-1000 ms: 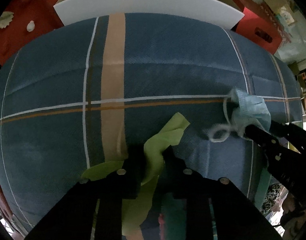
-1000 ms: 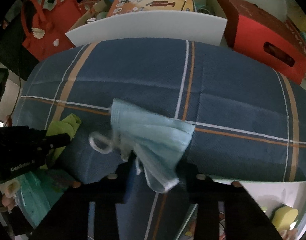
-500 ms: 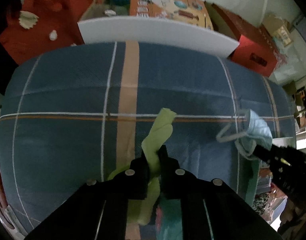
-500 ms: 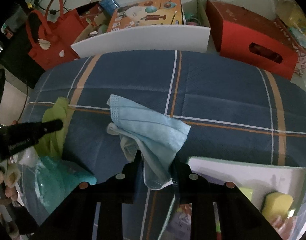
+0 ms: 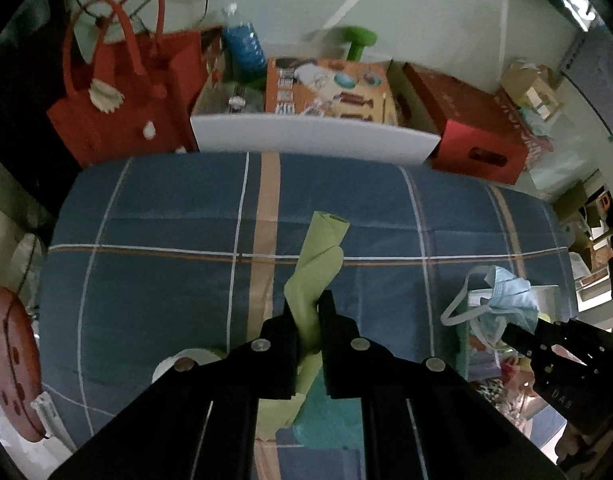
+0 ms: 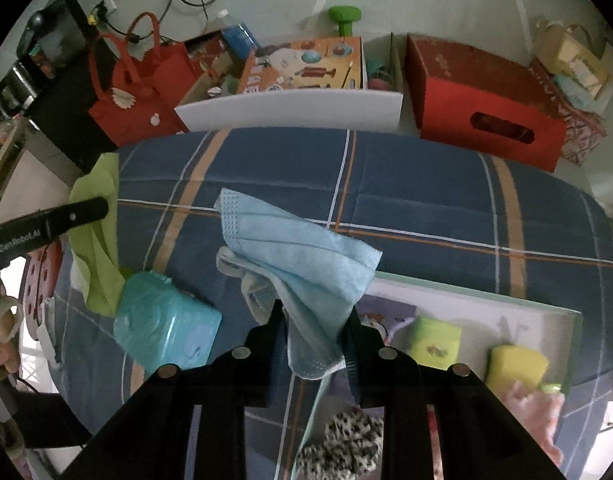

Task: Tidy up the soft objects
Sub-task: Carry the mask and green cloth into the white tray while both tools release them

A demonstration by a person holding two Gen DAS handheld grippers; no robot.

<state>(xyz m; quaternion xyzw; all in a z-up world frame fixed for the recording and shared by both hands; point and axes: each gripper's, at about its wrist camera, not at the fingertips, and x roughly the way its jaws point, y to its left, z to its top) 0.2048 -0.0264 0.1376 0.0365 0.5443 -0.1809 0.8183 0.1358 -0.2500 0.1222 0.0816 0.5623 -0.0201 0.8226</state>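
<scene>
- Cluttered floor edged the scene: a red tote bag point(image 5: 118, 100), a red box point(image 6: 486, 100) and a white bin point(image 5: 314, 136) sat beyond a bed point(image 5: 166, 220) covered in blue plaid bedding crossed by white and orange stripes.
- Clamped tight in the left gripper point(image 5: 308, 316) was a lime-green cloth point(image 5: 320, 256), a thin, limp strip whose free end curled into a loose roll above the jaws while the rest trailed below them.
- Pinched in the right gripper point(image 6: 316, 316) was a pale blue face mask point(image 6: 298, 252), pleated and papery, folded over itself, with a white ear loop point(image 6: 228, 262) dangling at its side.
- Both pieces hung clear of the bedding, so I judged the sort to be midway, with two items in hand and neither yet put down.
- A shallow white tray point(image 6: 466, 300) lay on the bed near the right gripper and already held two yellow-green spongy blocks point(image 6: 514, 368) and something pink and fuzzy, which suggested part of the work was finished.
- Left on the bedding were a crinkly teal plastic pack point(image 6: 166, 320) and a leopard-print scrunchie point(image 6: 346, 444); whether either belonged in the tray could not be told.
</scene>
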